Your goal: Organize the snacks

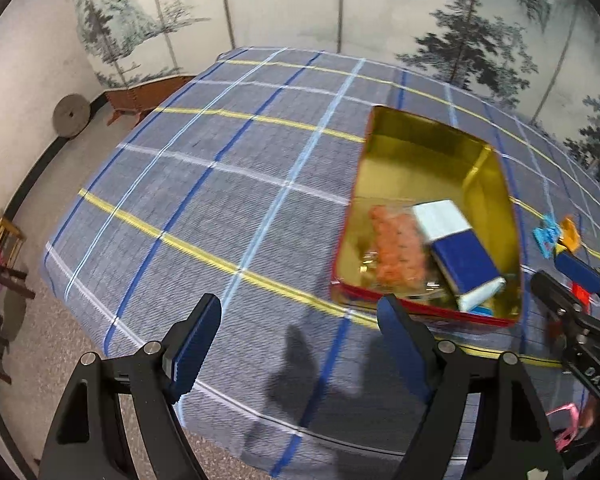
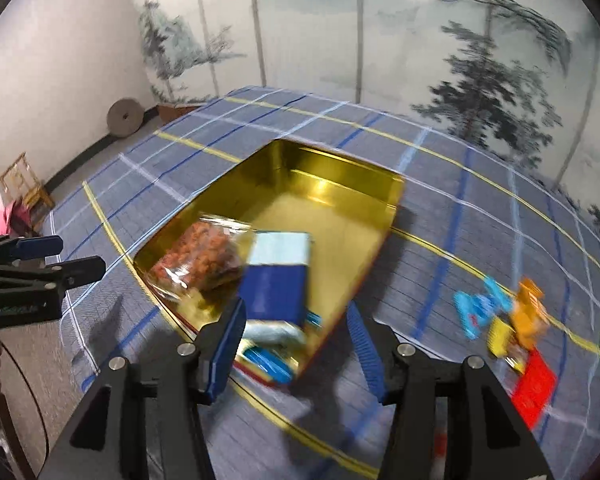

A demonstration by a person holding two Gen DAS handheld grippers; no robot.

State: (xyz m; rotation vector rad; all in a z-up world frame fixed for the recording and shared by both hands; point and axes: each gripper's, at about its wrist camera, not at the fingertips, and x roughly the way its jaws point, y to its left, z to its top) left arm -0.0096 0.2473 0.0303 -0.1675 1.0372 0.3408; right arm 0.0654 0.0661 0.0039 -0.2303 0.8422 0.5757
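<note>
Snacks sit in the gold-lined, red-sided rectangular tin (image 2: 332,200) on the plaid-clothed tabletop (image 1: 220,184): a clear bag of orange pieces (image 2: 200,260) beside a blue-and-white box (image 2: 276,280); its print is blurred. Left gripper (image 1: 300,340) and right gripper (image 2: 296,344) fingers (image 2: 224,344) spread wide, holding nothing.

- The tin (image 2: 340,216) lies open-topped; its far half is bare floor, reachable from above.
- Its near half is filled by a bag (image 2: 200,260) and a box (image 2: 276,280).
- Left of the tin, cloth (image 1: 204,184) is free.
- Right of the tin, small packets (image 2: 508,320) crowd the cloth.
</note>
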